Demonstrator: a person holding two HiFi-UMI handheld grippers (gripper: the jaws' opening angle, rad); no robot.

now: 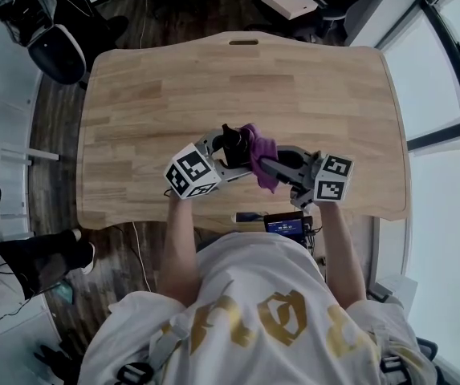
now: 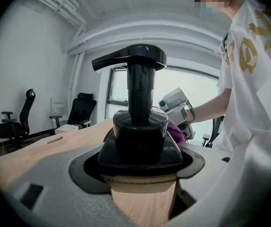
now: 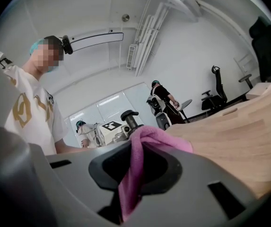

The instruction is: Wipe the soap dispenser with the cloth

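Observation:
A black soap dispenser (image 1: 232, 144) with a pump head stands near the front middle of the wooden table (image 1: 165, 95). My left gripper (image 1: 228, 152) is shut on the soap dispenser (image 2: 140, 126), its jaws around the lower body. A purple-pink cloth (image 1: 262, 155) is pressed against the dispenser's right side. My right gripper (image 1: 266, 165) is shut on the cloth (image 3: 140, 164), which hangs folded between its jaws. In the right gripper view the dispenser's pump head (image 3: 128, 116) shows just behind the cloth. In the left gripper view a bit of the cloth (image 2: 175, 130) peeks out behind the bottle.
A phone (image 1: 286, 225) lies at the table's front edge below my right gripper. Office chairs (image 2: 17, 122) and a small white box (image 2: 66, 128) are at the far end of the table. Another person (image 3: 162, 98) stands in the background. A slot (image 1: 243, 42) is cut near the table's far edge.

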